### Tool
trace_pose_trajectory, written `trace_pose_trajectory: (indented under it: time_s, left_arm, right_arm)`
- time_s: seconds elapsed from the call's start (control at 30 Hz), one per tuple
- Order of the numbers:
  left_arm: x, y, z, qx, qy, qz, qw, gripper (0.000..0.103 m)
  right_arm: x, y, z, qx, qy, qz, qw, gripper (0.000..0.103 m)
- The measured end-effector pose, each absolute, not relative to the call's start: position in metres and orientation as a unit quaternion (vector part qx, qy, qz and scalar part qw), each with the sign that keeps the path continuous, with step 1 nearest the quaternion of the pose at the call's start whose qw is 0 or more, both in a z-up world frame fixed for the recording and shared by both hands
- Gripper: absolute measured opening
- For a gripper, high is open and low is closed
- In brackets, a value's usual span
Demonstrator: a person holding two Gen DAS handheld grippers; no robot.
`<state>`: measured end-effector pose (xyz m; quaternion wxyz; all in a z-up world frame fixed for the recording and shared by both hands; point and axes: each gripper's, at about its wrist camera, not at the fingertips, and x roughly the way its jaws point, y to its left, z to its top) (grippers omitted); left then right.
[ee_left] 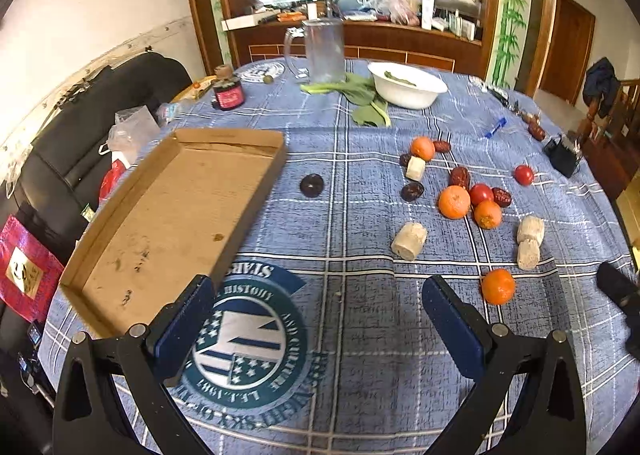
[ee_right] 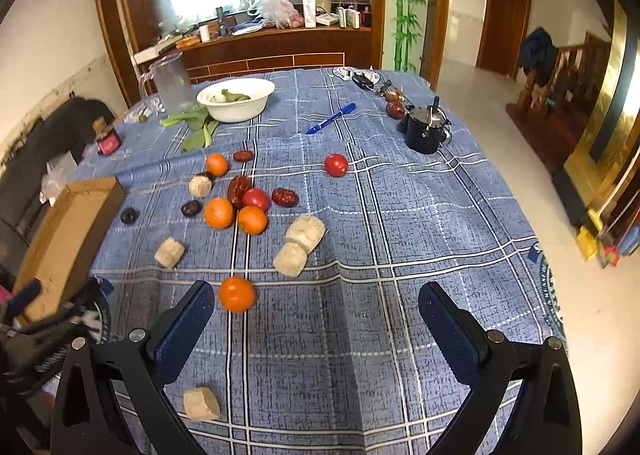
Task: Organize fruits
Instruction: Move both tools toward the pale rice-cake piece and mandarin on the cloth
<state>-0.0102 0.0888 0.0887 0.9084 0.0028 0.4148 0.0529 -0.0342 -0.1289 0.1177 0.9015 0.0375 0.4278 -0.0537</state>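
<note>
A wood-panelled room with a cluttered sideboard lies behind a table under a blue plaid cloth (ee_right: 400, 223). The largest thing on it is a shallow cardboard tray (ee_left: 168, 223), bare inside; in the right wrist view its near end is cut off behind the other tool. Next come a clear jug (ee_left: 324, 51), a white bowl (ee_right: 236, 99) with greens inside and beside it, and a dark pot (ee_right: 424, 131).

The fruit lies loose on the cloth, well apart from the tray. Four oranges show: three in a cluster (ee_right: 219, 213) and one alone (ee_right: 237, 293) just beside the right gripper's left finger. Two tomatoes, one in the cluster (ee_right: 256, 199), one apart (ee_right: 336, 165). Five pale cut chunks (ee_right: 305, 231) show, one low by the right tool. The wrinkled red dates (ee_right: 285, 197) and dark round fruits (ee_left: 311, 185) partly overlap, so their count is unsure.

The left gripper (ee_left: 320, 319) and right gripper (ee_right: 316, 319) both hang spread wide, holding nothing.
</note>
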Motion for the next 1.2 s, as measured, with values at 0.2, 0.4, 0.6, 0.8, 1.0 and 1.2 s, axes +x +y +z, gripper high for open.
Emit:
trace_pose_trajectory:
  time_s: [0.2, 0.4, 0.6, 0.8, 1.0, 1.2]
  left_arm:
    - [-0.025, 0.092, 0.092, -0.009, 0.407, 0.045, 0.912, 0.103]
    - [-0.031, 0.092, 0.094, -0.017, 0.395, 0.042, 0.918, 0.103]
    - [-0.035, 0.091, 0.096, -0.018, 0.383, 0.045, 0.923, 0.103]
    - [-0.036, 0.089, 0.098, -0.010, 0.372, 0.046, 0.927, 0.103]
    - [-0.036, 0.090, 0.100, -0.012, 0.367, 0.047, 0.929, 0.103]
    - [-0.035, 0.090, 0.099, -0.012, 0.371, 0.045, 0.927, 0.103]
  right_arm:
    - [-0.047, -0.108, 0.109, 0.027, 0.427, -0.046, 0.903, 0.103]
    - [-0.063, -0.097, 0.121, 0.007, 0.394, -0.044, 0.918, 0.103]
    - [-0.069, -0.102, 0.126, 0.013, 0.378, -0.052, 0.924, 0.103]
    - [-0.069, -0.107, 0.122, 0.020, 0.386, -0.058, 0.920, 0.103]
    - [-0.069, -0.112, 0.118, 0.028, 0.391, -0.063, 0.918, 0.103]
    - [-0.069, -0.111, 0.116, 0.027, 0.395, -0.063, 0.916, 0.103]
